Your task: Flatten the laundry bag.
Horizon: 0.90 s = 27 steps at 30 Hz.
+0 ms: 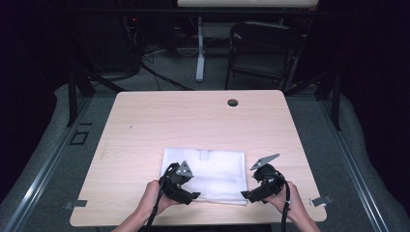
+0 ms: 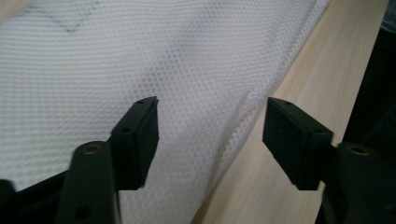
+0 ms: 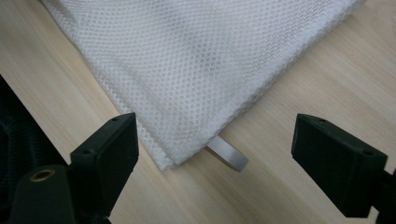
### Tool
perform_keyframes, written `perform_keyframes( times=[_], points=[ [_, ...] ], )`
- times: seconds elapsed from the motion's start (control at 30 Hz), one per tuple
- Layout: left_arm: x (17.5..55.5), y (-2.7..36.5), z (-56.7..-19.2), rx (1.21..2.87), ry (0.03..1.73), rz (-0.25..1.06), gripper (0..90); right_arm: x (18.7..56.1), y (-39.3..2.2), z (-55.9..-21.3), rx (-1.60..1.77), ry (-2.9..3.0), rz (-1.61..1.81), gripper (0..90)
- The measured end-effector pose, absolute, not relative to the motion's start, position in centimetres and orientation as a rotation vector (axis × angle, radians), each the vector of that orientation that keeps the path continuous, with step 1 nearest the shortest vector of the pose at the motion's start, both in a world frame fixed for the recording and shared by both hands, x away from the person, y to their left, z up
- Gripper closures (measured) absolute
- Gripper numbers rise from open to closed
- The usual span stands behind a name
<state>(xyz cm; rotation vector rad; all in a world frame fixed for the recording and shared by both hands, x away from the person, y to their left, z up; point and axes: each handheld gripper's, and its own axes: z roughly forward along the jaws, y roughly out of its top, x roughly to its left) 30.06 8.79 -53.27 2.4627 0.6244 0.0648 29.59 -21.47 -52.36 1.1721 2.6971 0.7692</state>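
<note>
One white mesh cloth (image 1: 205, 175), folded into a flat rectangle, lies on the near half of the desk (image 1: 193, 121), its front edge close to the person's side. It looks light, soft and floppy, with an open weave that should catch easily on the pads; the layers may slide apart unless all of them are pinched together. The near corners look like the natural places to take hold. At the right one a small grey tab (image 3: 227, 156) sticks out from under the hem. The left gripper (image 2: 212, 135) sits at the near left corner, jaws apart and straddling the cloth's edge without pressing it. The right gripper (image 3: 215, 154) hovers at the near right corner, jaws wide open around the corner, touching nothing. Beyond the cloth the wood is bare up to a dark cable hole (image 1: 233, 102), so there is plenty of room to lift or fold forward; the near desk edge is tight.
</note>
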Motion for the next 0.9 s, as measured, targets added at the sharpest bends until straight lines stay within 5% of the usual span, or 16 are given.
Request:
perform_keyframes(
  times=[0.6,0.9],
  points=[
    [29.9,6.1,-55.6,2.604,0.499,-0.001,82.7,29.5,-20.7,-52.7,1.143,2.72,0.741,21.1],
    [29.7,6.1,-55.3,2.6,0.508,0.022,87.9,29.1,-20.5,-52.6,1.121,2.716,0.749,28.9]
  ],
)
